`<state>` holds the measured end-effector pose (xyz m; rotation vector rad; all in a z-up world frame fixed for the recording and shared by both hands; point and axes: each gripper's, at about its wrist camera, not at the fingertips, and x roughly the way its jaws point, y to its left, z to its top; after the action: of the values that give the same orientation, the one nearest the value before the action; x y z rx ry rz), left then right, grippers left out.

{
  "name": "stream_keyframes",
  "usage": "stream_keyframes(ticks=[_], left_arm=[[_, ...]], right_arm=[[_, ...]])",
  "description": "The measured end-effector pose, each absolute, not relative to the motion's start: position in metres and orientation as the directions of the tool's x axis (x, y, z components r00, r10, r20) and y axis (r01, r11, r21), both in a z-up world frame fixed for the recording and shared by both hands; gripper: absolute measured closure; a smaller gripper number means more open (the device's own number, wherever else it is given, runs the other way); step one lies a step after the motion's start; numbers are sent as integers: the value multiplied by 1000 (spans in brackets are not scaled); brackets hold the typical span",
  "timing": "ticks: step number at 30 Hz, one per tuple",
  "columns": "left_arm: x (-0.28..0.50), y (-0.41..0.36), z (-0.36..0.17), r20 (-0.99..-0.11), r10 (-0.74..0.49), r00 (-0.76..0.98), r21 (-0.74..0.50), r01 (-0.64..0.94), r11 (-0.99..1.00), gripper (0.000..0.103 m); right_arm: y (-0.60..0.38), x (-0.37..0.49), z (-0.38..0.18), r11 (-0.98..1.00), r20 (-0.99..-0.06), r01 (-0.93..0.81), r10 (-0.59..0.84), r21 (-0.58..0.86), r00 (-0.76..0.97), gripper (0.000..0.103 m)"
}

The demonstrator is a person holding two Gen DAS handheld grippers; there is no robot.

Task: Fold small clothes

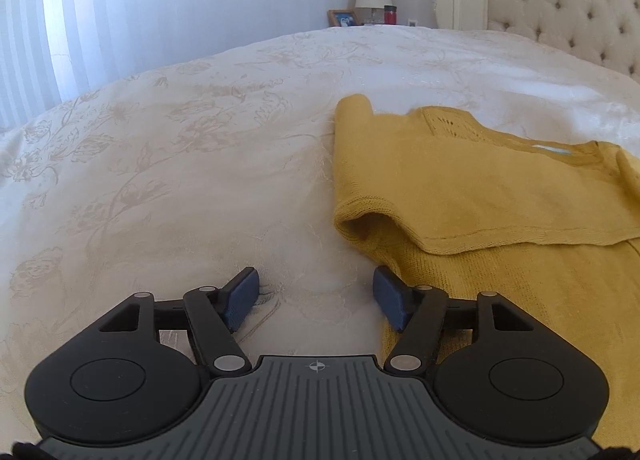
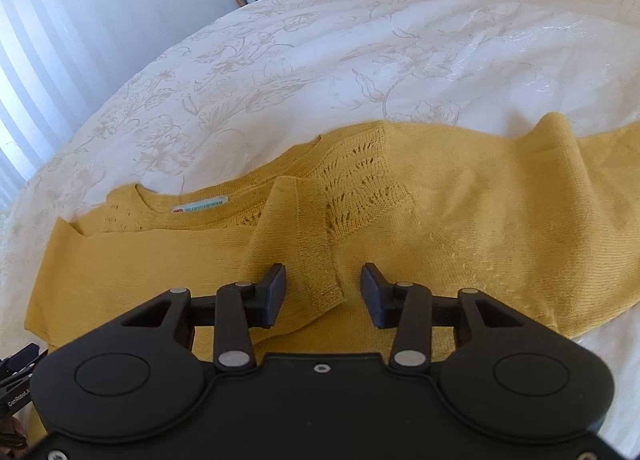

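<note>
A mustard-yellow knit sweater (image 2: pixel 460 220) is seen spread across the floral bedspread (image 2: pixel 360 52), its long axis running crosswise to the right tongs (image 2: pixel 323 294). Those tongs are held spread wide, gripping nothing, directly over a sleeve (image 2: pixel 304 244) that is folded in over the body, with the cuff end lying between the blue pads (image 2: pixel 276 296). The left tongs (image 1: pixel 316 296) are also spread and empty, poised over bare bedspread, with the sweater's edge just to their right. The sleeve is judged nearer the right tongs, so the next pinch is likely to be taken there.
</note>
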<state>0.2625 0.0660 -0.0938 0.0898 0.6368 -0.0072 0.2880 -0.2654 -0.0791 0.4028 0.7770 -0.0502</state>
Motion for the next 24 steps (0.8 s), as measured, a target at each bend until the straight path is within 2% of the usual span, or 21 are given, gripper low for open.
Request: stream_keyframes(ticks=[1, 2, 3, 4, 11, 24], left_arm=[[261, 66, -95, -584, 29, 811, 86, 27, 996, 37], [261, 65, -95, -582, 32, 812, 85, 22, 996, 36], [261, 66, -95, -584, 33, 811, 82, 19, 996, 35], [261, 68, -94, -585, 31, 810, 77, 17, 997, 35], [262, 70, -96, -584, 27, 812, 68, 16, 998, 33], [262, 74, -94, -587, 15, 809, 59, 24, 998, 32]], right_arm=[[-265, 287, -79, 919, -690, 191, 110, 345, 716, 70], [-265, 287, -78, 917, -688, 195, 108, 347, 718, 76], [-265, 286, -78, 918, -685, 198, 102, 345, 721, 86], [-265, 284, -76, 919, -681, 198, 97, 341, 726, 90], [-276, 264, -52, 928, -644, 225, 20, 296, 765, 93], [-287, 258, -66, 922, -722, 353, -137, 157, 679, 94]])
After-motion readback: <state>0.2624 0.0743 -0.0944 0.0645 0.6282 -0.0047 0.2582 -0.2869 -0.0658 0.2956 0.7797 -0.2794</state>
